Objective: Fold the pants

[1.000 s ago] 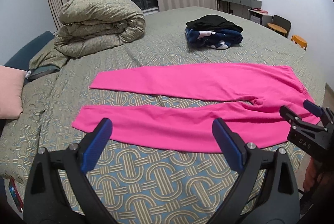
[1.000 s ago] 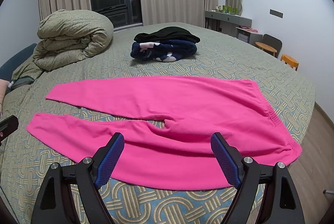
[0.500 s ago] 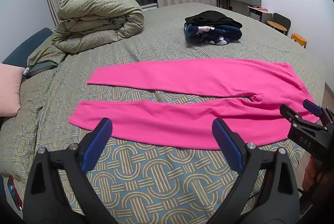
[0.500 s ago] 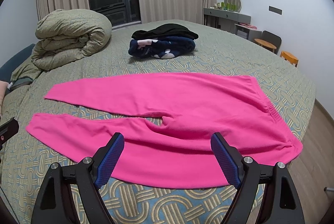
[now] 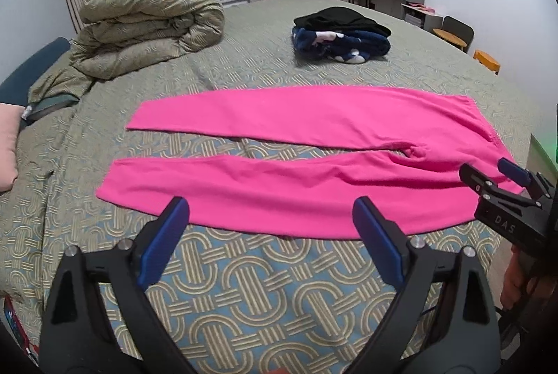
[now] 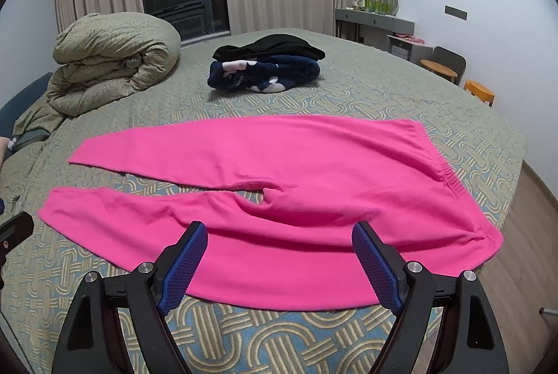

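The pink pants [image 5: 307, 171] lay flat across the middle of the frame on the patterned bedspread [image 5: 244, 286], legs spread, waistband at right. The left gripper [image 5: 272, 220] hovered at lower centre, jaws spread wide before the near leg. The right gripper [image 6: 279, 245] hovered likewise, jaws spread over the seat's near edge.

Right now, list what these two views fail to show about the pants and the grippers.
- Pink pants: underside hidden against the bed in both views.
- Near hem: partly covered by the right gripper fingers in the right wrist view.
- Left gripper: in the right wrist view only a sliver shows, cut by the left edge.
- Items on the far shelf: too small to identify.
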`<move>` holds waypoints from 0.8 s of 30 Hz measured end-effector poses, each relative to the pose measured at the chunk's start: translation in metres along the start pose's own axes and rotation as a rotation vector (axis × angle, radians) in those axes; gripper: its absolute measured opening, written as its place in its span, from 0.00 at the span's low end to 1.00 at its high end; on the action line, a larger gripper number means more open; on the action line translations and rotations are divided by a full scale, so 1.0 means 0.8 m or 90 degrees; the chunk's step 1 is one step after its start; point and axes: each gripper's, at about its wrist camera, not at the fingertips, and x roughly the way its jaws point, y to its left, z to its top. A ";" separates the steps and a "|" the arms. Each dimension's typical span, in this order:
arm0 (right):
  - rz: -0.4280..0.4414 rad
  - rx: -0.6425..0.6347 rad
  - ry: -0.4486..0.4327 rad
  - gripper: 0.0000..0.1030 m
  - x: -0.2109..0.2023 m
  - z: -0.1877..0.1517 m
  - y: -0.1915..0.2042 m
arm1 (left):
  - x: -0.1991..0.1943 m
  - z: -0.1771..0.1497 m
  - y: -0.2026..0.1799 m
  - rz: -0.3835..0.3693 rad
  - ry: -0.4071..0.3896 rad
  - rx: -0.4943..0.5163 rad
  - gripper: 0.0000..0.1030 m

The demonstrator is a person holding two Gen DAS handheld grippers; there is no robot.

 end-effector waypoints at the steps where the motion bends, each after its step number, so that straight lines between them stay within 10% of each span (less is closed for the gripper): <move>1: -0.003 -0.001 0.002 0.84 0.000 0.000 0.000 | 0.002 -0.001 -0.001 0.001 0.004 0.002 0.90; 24: -0.010 0.011 0.020 0.84 0.007 -0.004 -0.003 | 0.024 -0.013 0.015 -0.002 0.045 -0.022 0.89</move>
